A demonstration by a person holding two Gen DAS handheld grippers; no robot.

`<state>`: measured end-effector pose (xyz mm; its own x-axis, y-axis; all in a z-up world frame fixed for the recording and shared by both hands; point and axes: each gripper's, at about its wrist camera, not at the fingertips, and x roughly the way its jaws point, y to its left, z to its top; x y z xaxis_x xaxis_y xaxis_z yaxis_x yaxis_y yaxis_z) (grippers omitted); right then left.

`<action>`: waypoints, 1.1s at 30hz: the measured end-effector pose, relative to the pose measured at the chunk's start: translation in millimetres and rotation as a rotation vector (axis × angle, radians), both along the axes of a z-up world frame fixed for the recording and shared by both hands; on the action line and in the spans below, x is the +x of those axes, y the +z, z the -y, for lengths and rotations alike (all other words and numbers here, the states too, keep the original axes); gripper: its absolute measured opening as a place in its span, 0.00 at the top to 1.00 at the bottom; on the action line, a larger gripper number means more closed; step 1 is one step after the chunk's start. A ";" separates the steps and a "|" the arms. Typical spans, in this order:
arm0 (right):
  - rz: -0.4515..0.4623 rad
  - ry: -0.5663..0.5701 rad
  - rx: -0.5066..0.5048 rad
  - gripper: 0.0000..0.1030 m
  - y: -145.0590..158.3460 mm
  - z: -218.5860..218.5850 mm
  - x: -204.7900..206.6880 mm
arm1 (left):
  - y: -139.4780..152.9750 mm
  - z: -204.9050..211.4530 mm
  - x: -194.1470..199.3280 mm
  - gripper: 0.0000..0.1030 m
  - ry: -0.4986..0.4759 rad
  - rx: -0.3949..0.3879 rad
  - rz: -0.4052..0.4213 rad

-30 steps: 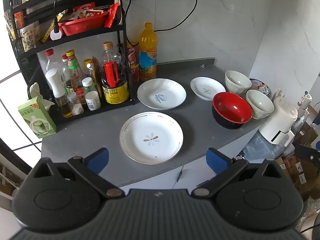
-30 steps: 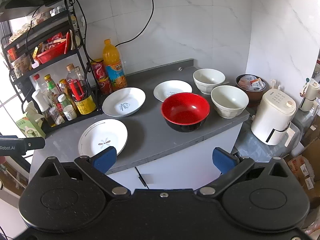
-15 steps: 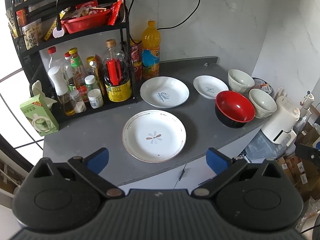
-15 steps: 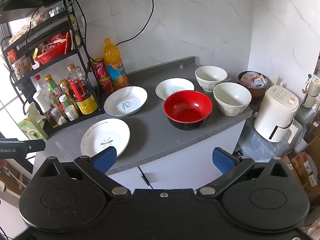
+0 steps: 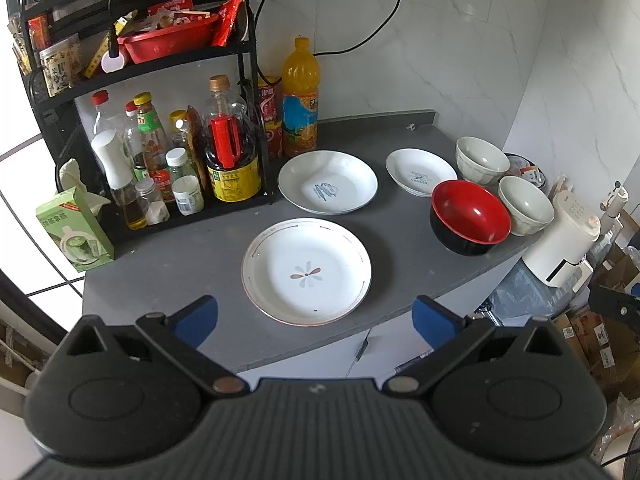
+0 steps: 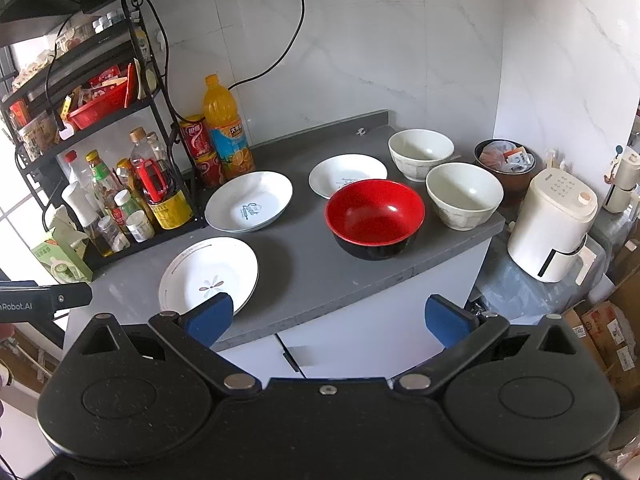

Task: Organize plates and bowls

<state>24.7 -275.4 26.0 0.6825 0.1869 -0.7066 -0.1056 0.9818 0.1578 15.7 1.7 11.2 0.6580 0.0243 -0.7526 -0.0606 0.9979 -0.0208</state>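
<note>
On the grey counter (image 5: 168, 280) lie three white plates: a flower-patterned plate (image 5: 306, 276) at the front, a deeper plate (image 5: 328, 187) behind it, and a small plate (image 5: 420, 172) to the right. A red-and-black bowl (image 6: 374, 218) stands by the front edge, with two white bowls (image 6: 464, 195) (image 6: 421, 154) to its right and behind. My left gripper (image 5: 316, 316) hovers open above and in front of the flower plate. Over the counter's front edge my right gripper (image 6: 328, 318) is open too, short of the red bowl. Neither holds anything.
A black rack (image 5: 52, 92) full of bottles and jars fills the counter's left side. An orange drink bottle (image 5: 300, 100) and red cans stand by the wall. A green tissue box (image 5: 74, 232) sits at the left edge. A white appliance (image 6: 554, 224) stands beyond the counter's right end.
Both grippers have drifted slightly closer to the counter, so the dishes look a bit larger and lower in view. Nothing on the counter has moved.
</note>
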 end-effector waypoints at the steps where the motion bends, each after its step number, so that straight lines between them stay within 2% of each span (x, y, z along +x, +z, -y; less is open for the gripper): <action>1: 0.002 0.000 -0.001 0.00 -0.3 -0.5 0.0 | -0.7 0.1 0.2 0.00 0.000 0.000 0.000; 14: 0.002 -0.008 0.024 0.00 -2.4 5.8 4.1 | -5.9 7.5 8.7 0.00 0.007 -0.004 -0.005; 19: 0.008 -0.033 0.035 0.00 -6.6 16.5 5.6 | -5.6 17.9 9.7 0.00 0.012 0.010 0.017; 23: 0.015 -0.014 0.021 0.00 -10.3 24.2 7.1 | -10.1 27.0 13.7 0.00 0.025 -0.013 -0.001; 33: 0.033 0.024 0.005 0.00 -23.0 55.2 9.6 | -27.4 61.6 22.5 0.00 0.067 0.016 -0.028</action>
